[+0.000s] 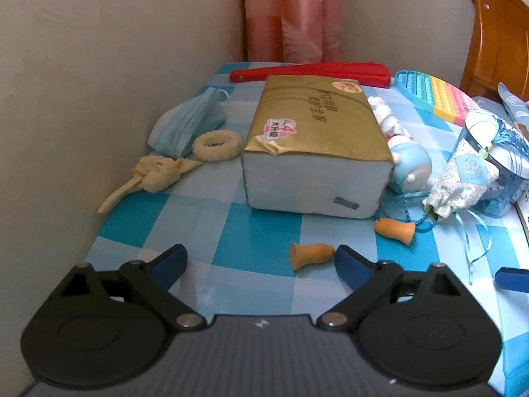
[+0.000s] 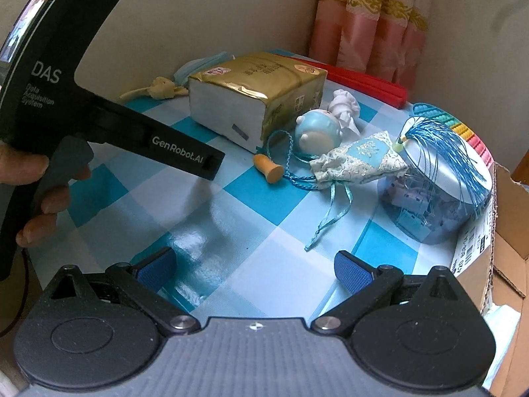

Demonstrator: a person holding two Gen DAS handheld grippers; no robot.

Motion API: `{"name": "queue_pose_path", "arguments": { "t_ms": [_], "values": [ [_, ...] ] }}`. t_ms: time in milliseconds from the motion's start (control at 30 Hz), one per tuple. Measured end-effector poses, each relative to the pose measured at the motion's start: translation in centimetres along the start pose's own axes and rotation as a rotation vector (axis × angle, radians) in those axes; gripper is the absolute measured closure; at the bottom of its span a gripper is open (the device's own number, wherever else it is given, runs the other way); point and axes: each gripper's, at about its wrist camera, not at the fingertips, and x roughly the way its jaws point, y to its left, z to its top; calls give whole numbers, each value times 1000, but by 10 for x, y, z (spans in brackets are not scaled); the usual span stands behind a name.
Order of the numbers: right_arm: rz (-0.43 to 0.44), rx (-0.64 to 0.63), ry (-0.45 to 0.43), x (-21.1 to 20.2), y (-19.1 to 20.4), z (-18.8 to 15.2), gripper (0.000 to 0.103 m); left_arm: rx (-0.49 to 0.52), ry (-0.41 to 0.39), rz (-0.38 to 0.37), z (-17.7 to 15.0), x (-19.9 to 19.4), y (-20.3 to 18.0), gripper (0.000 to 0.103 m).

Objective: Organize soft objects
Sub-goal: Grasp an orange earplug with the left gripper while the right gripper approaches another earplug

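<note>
Plain beige walls [image 1: 115,49] meet at far corner; pink gold-trimmed curtain [image 1: 291,16] there; wooden chair [image 1: 496,39] right

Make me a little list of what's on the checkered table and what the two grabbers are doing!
table: blue and white checkered cloth
biggest thing: gold tissue pack, in the middle
left of the pack: blue face masks, fluffy hair tie, cream knotted cloth
behind the pack: red folded fan
right of the pack: blue round toy, flowered pouch, clear jar
earplugs: two orange ones, nearer earplug just in front of the left gripper
left gripper: open, holding nothing
right gripper: open, holding nothing
</note>
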Motion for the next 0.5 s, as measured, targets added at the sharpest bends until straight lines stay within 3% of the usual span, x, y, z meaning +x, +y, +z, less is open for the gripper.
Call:
{"name": "queue_pose_path", "arguments": {
  "t_ms": [100, 300, 367, 500],
  "values": [
    [8, 18, 1, 0, -2, -1, 0, 16, -11, -5, -1, -6, -7, 32],
    [29, 66, 14, 2, -7, -3, 0, 45, -17, -17, 1, -10, -19, 53],
    [25, 66, 8, 1, -6, -4, 0, 45, -14, -25, 2, -10, -20, 54],
    [24, 67, -3, 1, -6, -5, 0, 27, -7, -39, 3, -10, -22, 66]
  ]
}}
